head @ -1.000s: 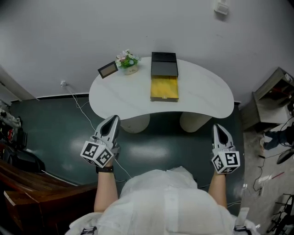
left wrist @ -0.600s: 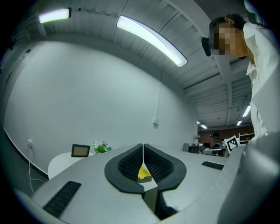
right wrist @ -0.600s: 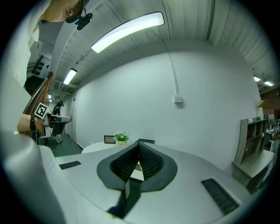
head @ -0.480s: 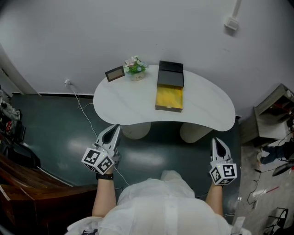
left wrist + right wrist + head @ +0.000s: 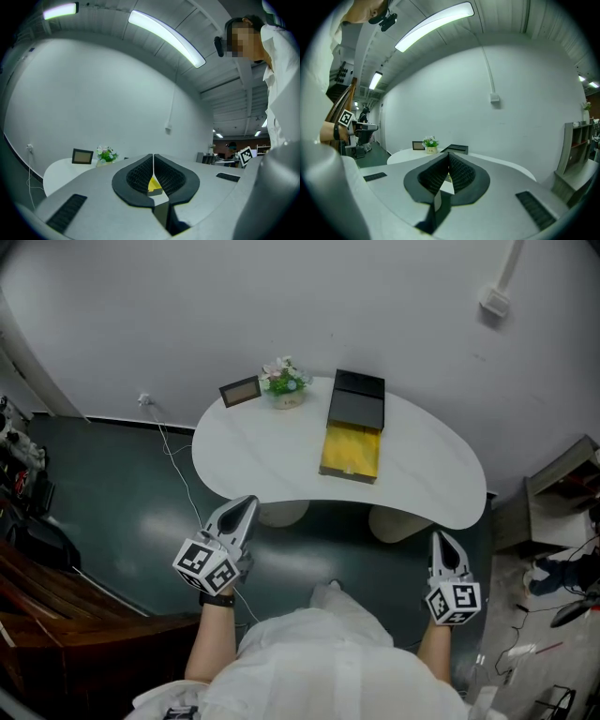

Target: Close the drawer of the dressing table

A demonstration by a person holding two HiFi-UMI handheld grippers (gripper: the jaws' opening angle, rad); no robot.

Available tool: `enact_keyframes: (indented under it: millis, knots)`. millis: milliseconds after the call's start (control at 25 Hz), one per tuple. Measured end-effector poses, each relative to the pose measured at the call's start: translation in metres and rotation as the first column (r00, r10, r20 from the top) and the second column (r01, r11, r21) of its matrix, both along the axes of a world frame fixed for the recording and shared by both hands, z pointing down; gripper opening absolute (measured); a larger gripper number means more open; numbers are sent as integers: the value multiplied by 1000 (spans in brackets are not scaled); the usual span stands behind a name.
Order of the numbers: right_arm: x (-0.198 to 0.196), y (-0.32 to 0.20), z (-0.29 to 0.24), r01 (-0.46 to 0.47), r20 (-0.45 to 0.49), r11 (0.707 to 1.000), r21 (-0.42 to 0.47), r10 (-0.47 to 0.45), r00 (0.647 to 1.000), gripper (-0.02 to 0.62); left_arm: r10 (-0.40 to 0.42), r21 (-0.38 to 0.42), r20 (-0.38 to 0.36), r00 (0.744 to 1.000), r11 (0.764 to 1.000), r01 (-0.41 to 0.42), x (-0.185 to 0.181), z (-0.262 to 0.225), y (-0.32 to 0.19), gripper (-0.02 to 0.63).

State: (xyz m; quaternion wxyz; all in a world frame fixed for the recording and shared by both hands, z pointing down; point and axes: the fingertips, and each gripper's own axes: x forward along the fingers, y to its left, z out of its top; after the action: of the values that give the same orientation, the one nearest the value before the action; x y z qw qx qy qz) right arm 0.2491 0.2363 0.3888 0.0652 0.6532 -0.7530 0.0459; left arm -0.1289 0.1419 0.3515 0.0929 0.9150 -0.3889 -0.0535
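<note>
**Both grippers closed and empty, short of the dressing table whose drawer stands open**

We hold the left gripper (image 5: pixel 247 503) and right gripper (image 5: pixel 442 539) over the dark floor (image 5: pixel 141 512) on the near side of the white dressing table (image 5: pixel 253 442). Neither touches it, and each has its jaws pressed together on nothing. The yellow-lined drawer (image 5: pixel 351 452) juts toward us from a black box (image 5: pixel 358 397) on the tabletop, well apart from both grippers. In the left gripper view it shows only as a yellow sliver behind the jaws. In the right gripper view it is all but hidden. We cannot make out anything inside it. The table's pale legs (image 5: pixel 394 521) are half hidden under the top.
</note>
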Motion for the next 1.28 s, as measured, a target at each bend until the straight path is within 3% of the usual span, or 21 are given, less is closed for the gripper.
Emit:
enact_keyframes:
  millis: [440,960,1280]
  knots:
    - [41,-85,-22,50,5,998,25,-50,999,9,-37,43,42,998,998,35,32,-30,-70,18]
    - [63,-131,7,69,36,997,-34,-67,997,8,-84,-30,20,996,996,85,44,5,-111,18]
    - [68,-186,8,37,31,998,-56,-36,999,9,-26,-28,19,999,999,26,59,3,-176,18]
